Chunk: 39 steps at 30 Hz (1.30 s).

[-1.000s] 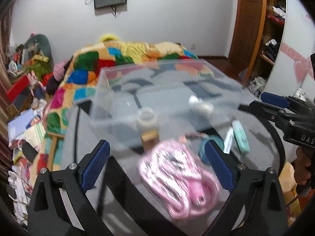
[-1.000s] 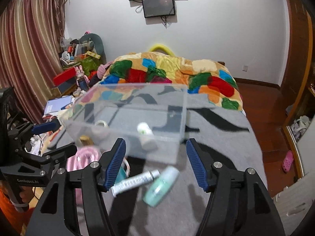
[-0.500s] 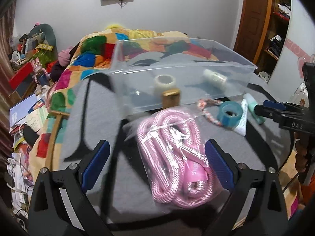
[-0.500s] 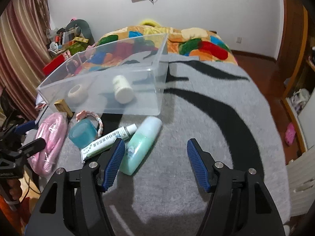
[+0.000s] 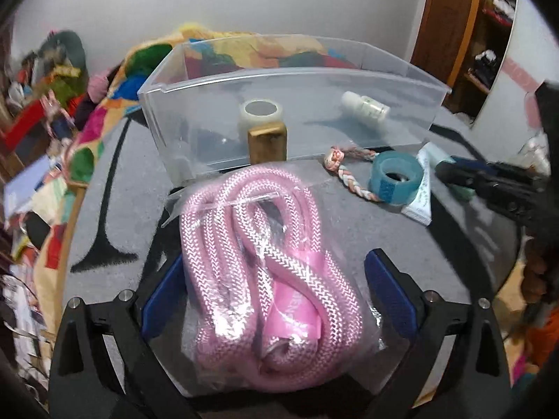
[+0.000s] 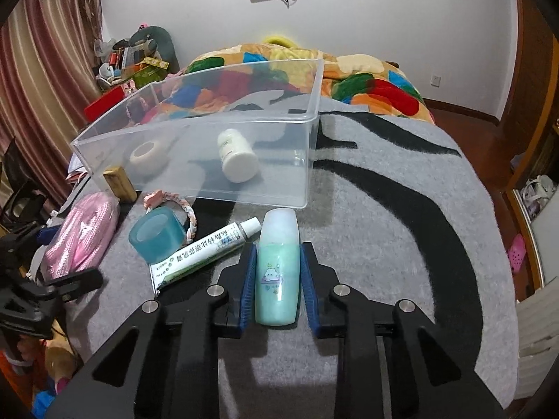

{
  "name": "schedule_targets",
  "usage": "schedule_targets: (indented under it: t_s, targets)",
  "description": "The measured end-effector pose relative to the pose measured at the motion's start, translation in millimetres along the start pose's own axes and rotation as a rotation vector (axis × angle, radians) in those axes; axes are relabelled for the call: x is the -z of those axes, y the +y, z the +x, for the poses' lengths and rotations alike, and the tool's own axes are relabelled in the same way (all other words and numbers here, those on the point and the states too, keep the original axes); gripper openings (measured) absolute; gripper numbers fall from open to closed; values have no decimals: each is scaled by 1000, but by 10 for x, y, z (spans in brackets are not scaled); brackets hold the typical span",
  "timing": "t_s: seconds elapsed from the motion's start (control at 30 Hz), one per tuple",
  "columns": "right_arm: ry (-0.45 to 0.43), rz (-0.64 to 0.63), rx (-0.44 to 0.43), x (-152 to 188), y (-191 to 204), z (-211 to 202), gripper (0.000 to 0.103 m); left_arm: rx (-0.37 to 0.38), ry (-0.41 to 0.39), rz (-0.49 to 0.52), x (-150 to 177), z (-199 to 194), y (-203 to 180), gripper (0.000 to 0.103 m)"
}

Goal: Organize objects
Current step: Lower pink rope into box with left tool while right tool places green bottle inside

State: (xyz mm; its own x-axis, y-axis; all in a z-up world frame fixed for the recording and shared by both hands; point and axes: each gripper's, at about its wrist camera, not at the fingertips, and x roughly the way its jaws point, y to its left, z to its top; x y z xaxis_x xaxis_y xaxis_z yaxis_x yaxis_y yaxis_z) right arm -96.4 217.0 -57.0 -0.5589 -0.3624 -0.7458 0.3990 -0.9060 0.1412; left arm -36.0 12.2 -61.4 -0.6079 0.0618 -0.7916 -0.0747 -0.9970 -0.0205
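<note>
A clear plastic bin [image 5: 293,80] [image 6: 195,129] stands on the grey rug and holds a white tape roll [image 5: 260,113] and a white bottle [image 6: 236,155]. My left gripper [image 5: 276,293] is open, its jaws on either side of a bagged pink rope [image 5: 265,262], also seen in the right wrist view [image 6: 82,241]. My right gripper [image 6: 277,284] is closed against a green lotion bottle [image 6: 277,272] lying on the rug. A toothpaste tube [image 6: 204,253], a blue tape roll [image 6: 157,234], a braided band [image 5: 353,174] and a gold block [image 5: 267,141] lie in front of the bin.
The grey rug with black stripes [image 6: 384,209] covers a bed with a patchwork quilt [image 6: 367,83] behind the bin. Clutter [image 5: 35,111] is piled at the left. A wooden door and shelves [image 5: 464,28] stand at the right.
Both grippers have moved down and forward. The left jaws now straddle the pink rope bag. The right jaws have closed on the green bottle.
</note>
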Motion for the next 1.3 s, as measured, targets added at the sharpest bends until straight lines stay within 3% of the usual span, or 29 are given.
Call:
schedule_targets:
  t_s: [0.07, 0.13, 0.33, 0.57, 0.8, 1.13, 1.3]
  targets:
    - [-7, -2, -2, 30, -12, -32, 23, -9, -24, -1, 34, -20, -27, 98]
    - [-14, -4, -5, 72, -9, -74, 22, -17, -47, 2, 62, -64, -38, 79]
    - [-41, 5, -14, 153, 1, -243, 22, 13, -64, 12, 101, -179, -15, 55]
    - [-99, 24, -40, 112, 42, -466, 22, -8, -97, 3, 171, -373, 43, 53]
    - [-163, 4, -80, -34, 188, -661, 22, -6, -192, 3, 74, -716, 105, 53]
    - [-242, -29, -105, -401, 384, -722, 22, 5, -305, -30, -367, -928, 194, 53]
    - [-246, -33, -105, -596, 397, -628, 22, 12, -303, -48, -698, -817, 226, 53]
